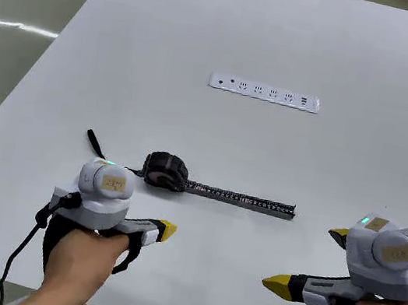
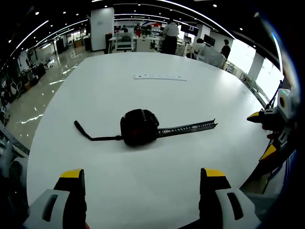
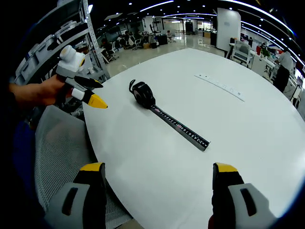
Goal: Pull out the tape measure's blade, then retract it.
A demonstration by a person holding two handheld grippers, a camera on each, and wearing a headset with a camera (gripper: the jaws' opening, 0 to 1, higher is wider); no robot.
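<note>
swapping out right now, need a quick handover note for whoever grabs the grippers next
Left gripper: open, empty, by the near edge of the table, pointing at the case.
Right gripper: open, empty, off to the right, nearer the blade's tip.
The case lies on the table, with the blade drawn out flat to its right and the strap trailing left. The power strip lies farther back.
Done: blade is out. Left: retract it.
</note>
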